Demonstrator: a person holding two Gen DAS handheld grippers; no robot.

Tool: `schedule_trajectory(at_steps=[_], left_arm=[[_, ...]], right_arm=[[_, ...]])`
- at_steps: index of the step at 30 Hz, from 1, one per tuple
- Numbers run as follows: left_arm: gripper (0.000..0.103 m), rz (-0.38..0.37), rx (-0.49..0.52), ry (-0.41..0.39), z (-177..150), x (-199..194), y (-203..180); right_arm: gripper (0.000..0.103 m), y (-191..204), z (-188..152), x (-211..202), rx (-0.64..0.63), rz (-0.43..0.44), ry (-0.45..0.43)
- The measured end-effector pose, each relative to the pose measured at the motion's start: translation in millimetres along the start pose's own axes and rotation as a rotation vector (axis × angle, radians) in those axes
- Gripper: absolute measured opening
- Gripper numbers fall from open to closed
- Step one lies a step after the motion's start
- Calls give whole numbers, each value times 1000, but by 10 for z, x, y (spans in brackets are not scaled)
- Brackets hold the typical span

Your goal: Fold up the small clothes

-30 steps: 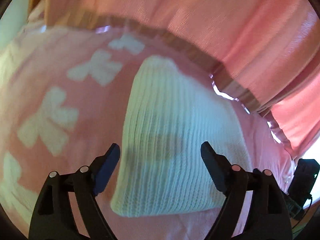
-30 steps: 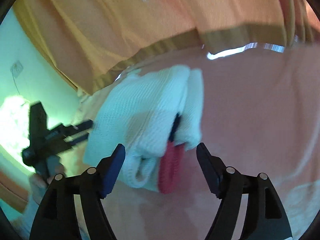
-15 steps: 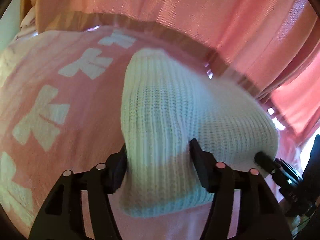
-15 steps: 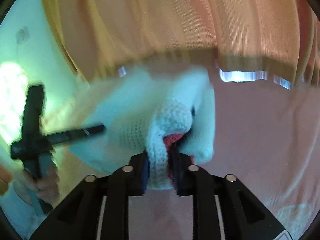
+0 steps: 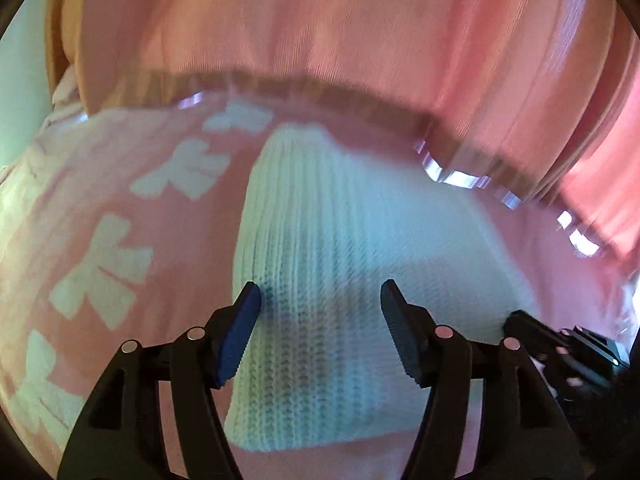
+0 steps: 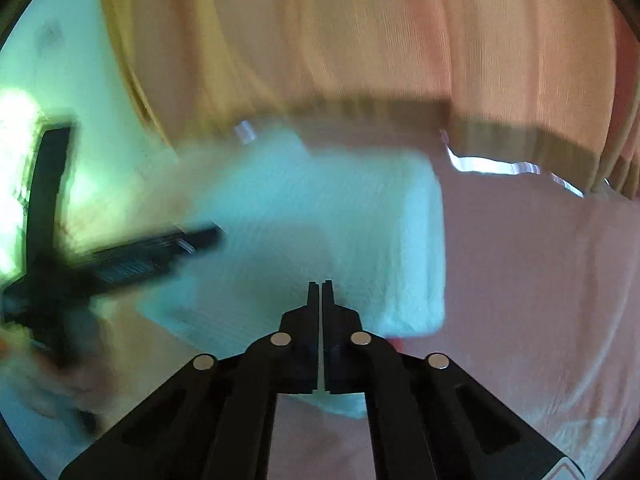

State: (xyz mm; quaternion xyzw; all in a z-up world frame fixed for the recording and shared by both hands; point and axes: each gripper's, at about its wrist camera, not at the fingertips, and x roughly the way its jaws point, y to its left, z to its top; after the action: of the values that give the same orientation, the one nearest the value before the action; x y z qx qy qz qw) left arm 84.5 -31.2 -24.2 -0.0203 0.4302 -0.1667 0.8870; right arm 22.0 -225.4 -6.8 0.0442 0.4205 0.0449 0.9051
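Note:
A white ribbed knit garment (image 5: 340,280) lies folded on a pink bedspread (image 5: 120,208) with white bow shapes. My left gripper (image 5: 320,320) is open, its jaws apart on either side of the garment's near part. In the right wrist view the same garment (image 6: 320,232) is blurred; my right gripper (image 6: 321,292) has its jaws pressed together over the garment's near edge, with nothing visible between the tips. A bit of red cloth (image 6: 396,345) peeks from under the garment. The left gripper (image 6: 132,252) shows as a dark blur at left.
Pink-orange curtains (image 5: 360,40) hang behind the bed's far edge. A pale wall (image 6: 60,80) is at the left. The right gripper (image 5: 568,356) shows at the garment's right edge. Bare bedspread (image 6: 540,280) lies right of the garment.
My left gripper has opened and let go of the garment. My right gripper's jaws have closed fully, the fold it pinched no longer between them. The garment now lies flatter.

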Motion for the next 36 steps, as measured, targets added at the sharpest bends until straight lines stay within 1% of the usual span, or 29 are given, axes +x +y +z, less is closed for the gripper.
schedule_trajectory(at_steps=[1,2,4,5,7,8,9,10,11,13,14,15,16,18,19,20,21,22,24,25,26,27,28,30,32,34,36], left_arm=[[62,23,19,9,-22,54,-25],[63,45,49,2,-47,88,-71],[63,70,96,-35,-72,30,-168],[63,70,104,-47,-82,-13,-190],[63,47,108,-76,-103,-126,-214],[63,34,109,-95,-124,-219,-220],[63,36,113,-116,-140,-296,-225],[65,37,116,-139,-160,-385,-228],[70,33,108,-168,-187,-488,-212],[74,23,79,-213,-233,-645,-176],[76,16,75,-234,-280,-726,-151],[77,26,79,-245,-326,-777,-147],[79,48,89,-254,-394,-815,-138],[79,75,107,-243,-475,-821,-127],[79,89,110,-224,-509,-785,-106],[79,95,108,-210,-528,-759,-88],[79,98,101,-192,-525,-709,-63],[79,92,96,-172,-518,-664,-45],[79,78,70,-121,-516,-541,6],[79,72,61,-104,-529,-508,17],[79,66,53,-79,-526,-447,30],[78,67,55,-64,-526,-404,33],[76,84,69,-52,-526,-355,28],[72,121,96,-21,-543,-275,18],[70,128,100,18,-556,-184,37],[70,124,92,29,-550,-150,53],[70,127,97,28,-532,-150,45]], right_arm=[[0,-36,-78,174,-5,-21,35],[0,-101,-146,194,27,16,14],[0,-85,-108,82,44,18,10],[0,-47,-69,-99,42,14,-42],[0,-3,-52,-345,38,5,-108],[0,16,-75,-522,42,-22,-157],[1,14,-91,-598,44,-47,-178],[7,29,-144,-700,37,-94,-206],[7,37,-166,-750,33,-122,-217],[7,-5,-273,-806,52,-168,-224],[8,-29,-335,-833,70,-176,-221],[8,-64,-379,-834,95,-178,-213],[8,-92,-430,-809,119,-168,-196],[8,-101,-470,-785,141,-122,-171],[11,-111,-463,-787,141,-93,-161],[27,-85,-416,-731,134,-49,-148],[40,-65,-400,-697,126,-33,-142],[57,-49,-373,-653,124,-28,-136],[57,-21,-305,-500,132,4,-106],[56,-18,-300,-450,134,12,-87],[35,-18,-298,-335,136,16,-63],[17,-11,-310,-218,124,25,-35],[10,-2,-329,-106,109,5,8],[9,-14,-379,-89,114,-2,13],[9,7,-397,-155,104,-11,1],[9,25,-411,-147,90,-20,8],[12,17,-417,-131,102,-22,1]])
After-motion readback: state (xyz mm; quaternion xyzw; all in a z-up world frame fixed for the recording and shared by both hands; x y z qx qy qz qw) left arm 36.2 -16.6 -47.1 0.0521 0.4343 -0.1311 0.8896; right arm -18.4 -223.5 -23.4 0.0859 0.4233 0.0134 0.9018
